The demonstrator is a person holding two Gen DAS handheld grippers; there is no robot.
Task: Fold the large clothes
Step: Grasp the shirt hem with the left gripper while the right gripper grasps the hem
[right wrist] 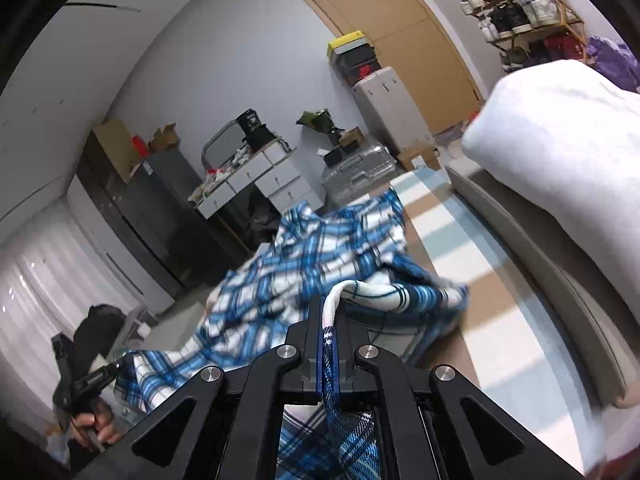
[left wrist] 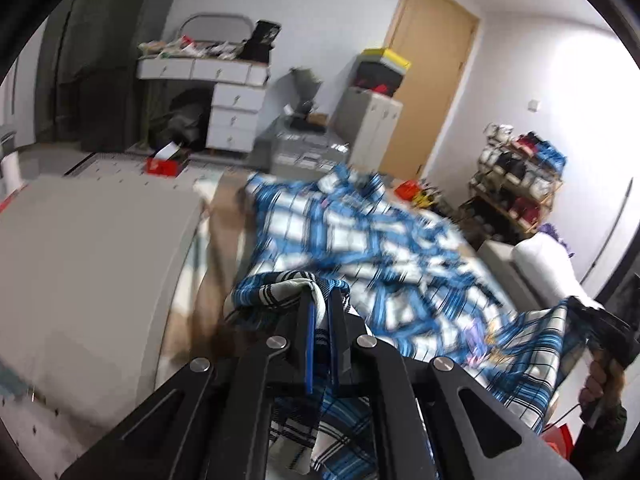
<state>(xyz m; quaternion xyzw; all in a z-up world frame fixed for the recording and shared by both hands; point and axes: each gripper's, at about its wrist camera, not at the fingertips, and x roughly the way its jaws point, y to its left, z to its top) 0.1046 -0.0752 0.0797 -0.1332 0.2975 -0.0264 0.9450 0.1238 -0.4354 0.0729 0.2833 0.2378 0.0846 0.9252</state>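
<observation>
A large blue, white and black plaid shirt (left wrist: pixel 360 240) hangs stretched between both grippers above a striped bed surface. My left gripper (left wrist: pixel 322 300) is shut on one bunched edge of the shirt. Its far end is pinched by the right gripper (left wrist: pixel 592 312), held in a hand at the right edge of the left wrist view. In the right wrist view the plaid shirt (right wrist: pixel 320 248) drapes ahead, blurred, and my right gripper (right wrist: pixel 330 312) is shut on a folded hem of it. The left gripper (right wrist: pixel 96 380) shows at lower left, gripping the other end.
A grey padded bed edge (left wrist: pixel 100 260) lies to the left. A white pillow (right wrist: pixel 560 132) rests on a grey headboard at right. Beyond stand a drawer desk (left wrist: pixel 224 92), a silver suitcase (left wrist: pixel 304 148), a wooden door (left wrist: pixel 432 92) and a shoe rack (left wrist: pixel 516 176).
</observation>
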